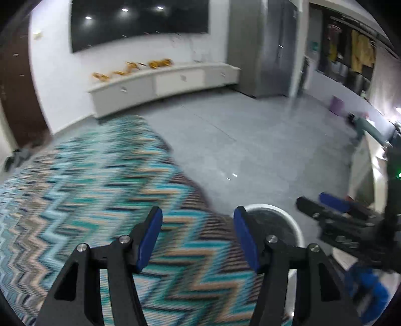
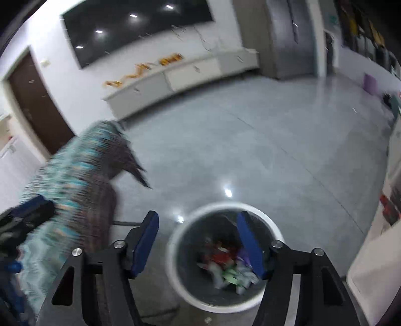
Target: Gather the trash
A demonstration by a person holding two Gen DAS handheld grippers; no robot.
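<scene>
Room: grey tile floor [image 2: 263, 140], white wall with a dark panel [image 1: 140, 22], low white cabinet [image 1: 165, 80] along the wall, brown door [image 2: 37, 105] at far left. Both views motion-blurred.

Left of scene: zigzag rug [image 1: 82, 180] in teal, brown and tan covers the floor. Left gripper [image 1: 198, 240] hangs over the rug's right edge, jaws spread, nothing between the 2 blue pads [image 1: 150, 240].

Centre: white-rimmed bin [image 2: 225, 255] stands on the tile just right of the rug. Trash [image 2: 225, 265] lies in its bottom: red, green, white and purple scraps, too blurred to identify singly.

Right gripper [image 2: 198, 245] is above the bin, jaws spread and empty; its right pad overlaps the bin mouth, left pad is over bare floor.

Far right: edge of a white unit [image 2: 376, 263].
</scene>
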